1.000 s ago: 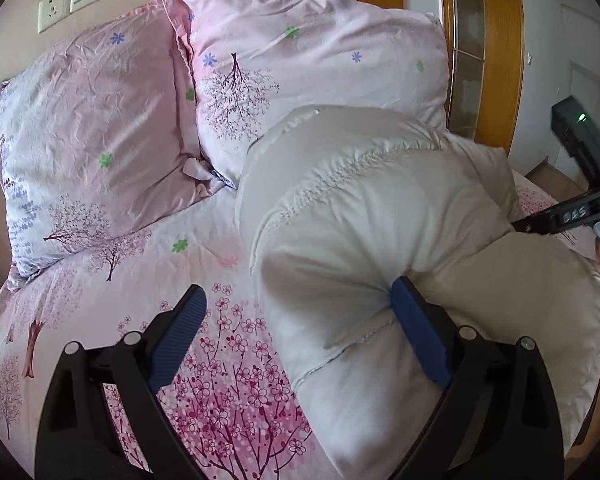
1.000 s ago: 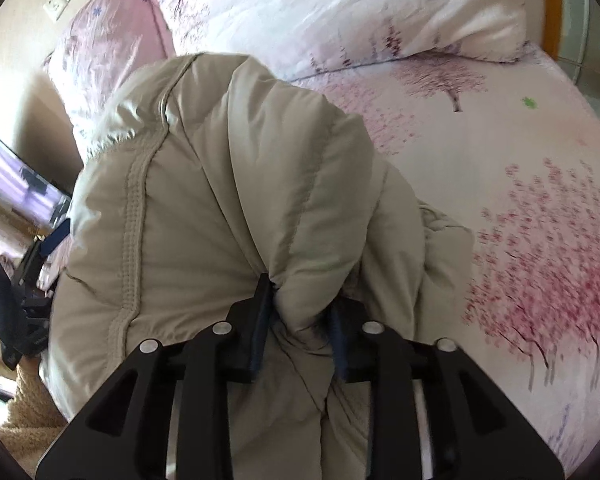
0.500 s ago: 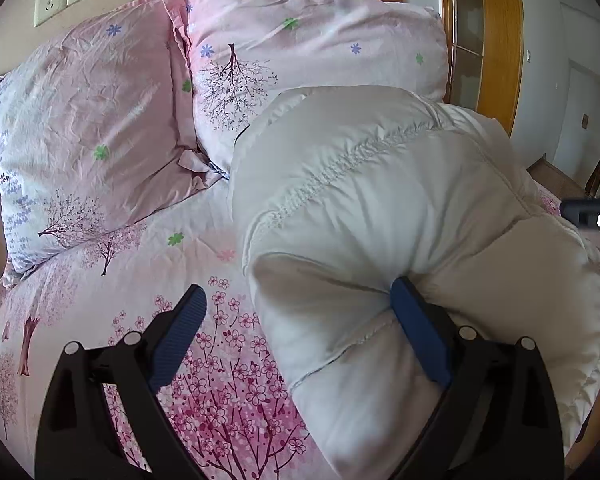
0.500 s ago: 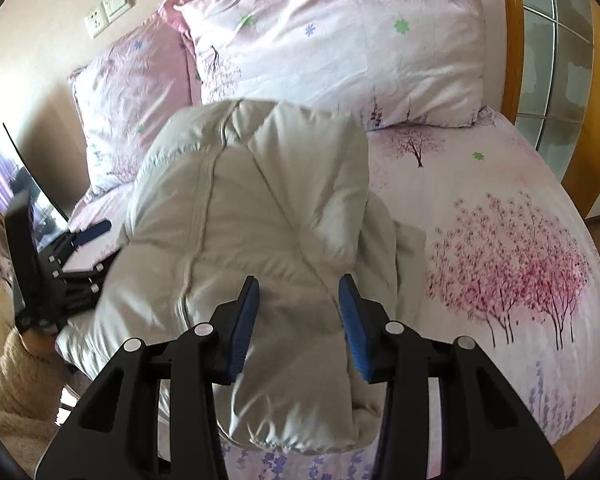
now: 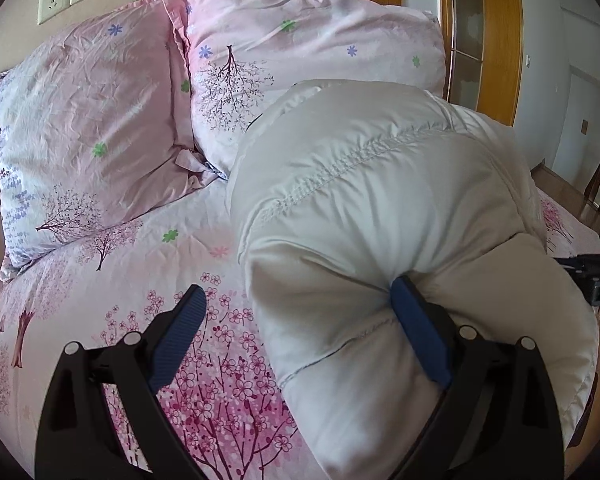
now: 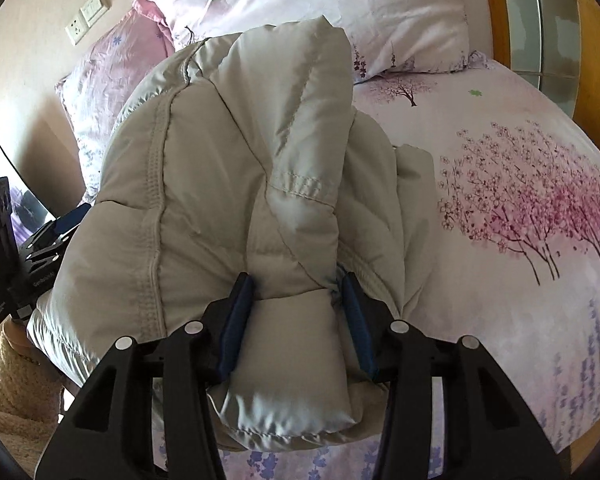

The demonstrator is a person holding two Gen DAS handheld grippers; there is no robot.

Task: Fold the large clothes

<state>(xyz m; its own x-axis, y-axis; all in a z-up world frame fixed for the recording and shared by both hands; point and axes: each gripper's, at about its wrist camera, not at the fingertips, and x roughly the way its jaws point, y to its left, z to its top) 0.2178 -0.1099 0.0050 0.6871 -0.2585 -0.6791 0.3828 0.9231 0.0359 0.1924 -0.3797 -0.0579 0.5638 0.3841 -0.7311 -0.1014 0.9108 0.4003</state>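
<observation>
A puffy off-white down jacket (image 5: pixel 380 208) lies folded in a thick bundle on the pink floral bed; it also shows in the right wrist view (image 6: pixel 228 152). My left gripper (image 5: pixel 300 332) is wide open at the bundle's near left edge; its right finger presses into the padding and its left finger hangs over the sheet. My right gripper (image 6: pixel 296 316) is open, with its fingers on either side of a folded flap at the near end, no longer pinching it. The left gripper also shows at the left edge of the right wrist view (image 6: pixel 40 248).
Two pink floral pillows (image 5: pixel 100 120) (image 5: pixel 308 60) lean on the wall behind the jacket. The floral sheet (image 6: pixel 520 208) spreads to the right. A wooden frame with glass (image 5: pixel 480 40) stands at the far right. A fleecy sleeve (image 6: pixel 16 396) shows at lower left.
My right gripper has opened and let go of the jacket fold, then drawn back. The jacket has settled onto the bed. My left gripper has stayed open in place.
</observation>
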